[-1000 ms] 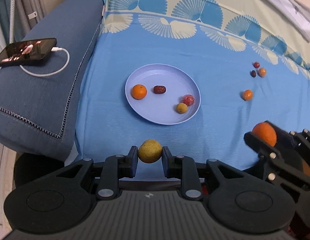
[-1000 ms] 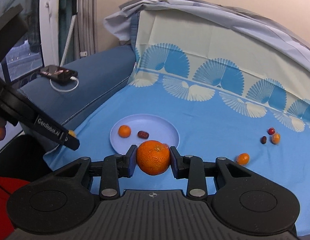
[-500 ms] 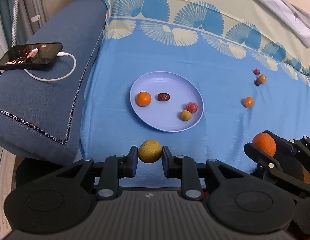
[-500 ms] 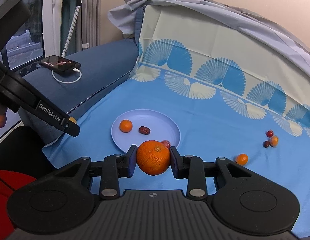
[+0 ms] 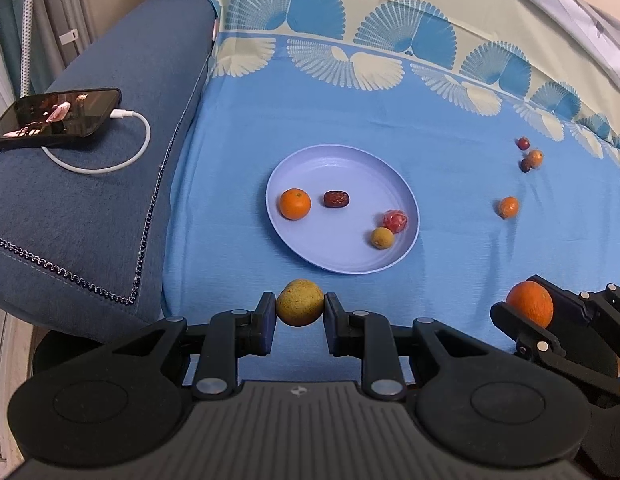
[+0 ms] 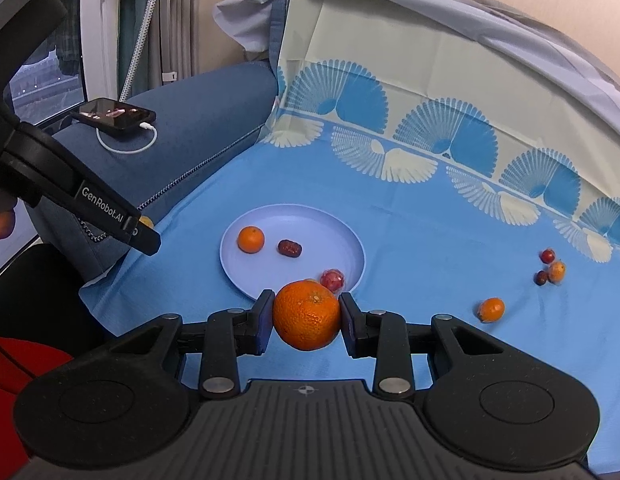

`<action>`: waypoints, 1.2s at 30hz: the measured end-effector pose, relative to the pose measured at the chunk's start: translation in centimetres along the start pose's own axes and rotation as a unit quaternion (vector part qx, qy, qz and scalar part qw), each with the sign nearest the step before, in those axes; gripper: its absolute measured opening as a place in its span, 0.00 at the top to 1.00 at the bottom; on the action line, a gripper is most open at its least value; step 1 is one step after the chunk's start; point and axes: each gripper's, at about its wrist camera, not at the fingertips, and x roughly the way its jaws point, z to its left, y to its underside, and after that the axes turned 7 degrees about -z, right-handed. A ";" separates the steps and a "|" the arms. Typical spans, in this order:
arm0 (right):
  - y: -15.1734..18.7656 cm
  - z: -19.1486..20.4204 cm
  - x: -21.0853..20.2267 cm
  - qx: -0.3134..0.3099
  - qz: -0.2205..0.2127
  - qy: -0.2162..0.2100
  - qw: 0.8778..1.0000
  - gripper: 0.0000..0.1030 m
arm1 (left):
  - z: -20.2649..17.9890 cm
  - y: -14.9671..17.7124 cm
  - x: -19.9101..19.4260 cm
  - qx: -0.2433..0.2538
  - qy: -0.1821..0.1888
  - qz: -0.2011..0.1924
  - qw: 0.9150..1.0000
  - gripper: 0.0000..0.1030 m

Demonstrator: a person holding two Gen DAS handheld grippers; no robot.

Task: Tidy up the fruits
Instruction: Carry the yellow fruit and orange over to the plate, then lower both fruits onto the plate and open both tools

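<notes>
Both grippers loaded, carrying to plate (image 5: 405, 196): left gripper (image 5: 300, 310) jaws pinching lime (image 5: 300, 307), right gripper (image 6: 306, 316) jaws pinching orange (image 6: 306, 315); next, lower over bare plate area, release

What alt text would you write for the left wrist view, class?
The left tool grips a yellow-green fruit above a blue cloth, short of a lilac plate holding four small fruits. At right, the right tool holds an orange.
</notes>
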 end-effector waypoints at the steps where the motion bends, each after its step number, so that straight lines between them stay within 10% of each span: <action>1: 0.0 -0.1 0.2 0.001 0.002 0.000 1.000 0.65 | 0.1 -0.1 0.2 -0.001 0.000 0.001 1.000 0.73; 36: -0.5 -2.9 17.8 -0.016 0.054 -0.044 0.997 0.65 | -1.1 -7.4 17.9 0.036 -0.004 0.085 0.996 0.73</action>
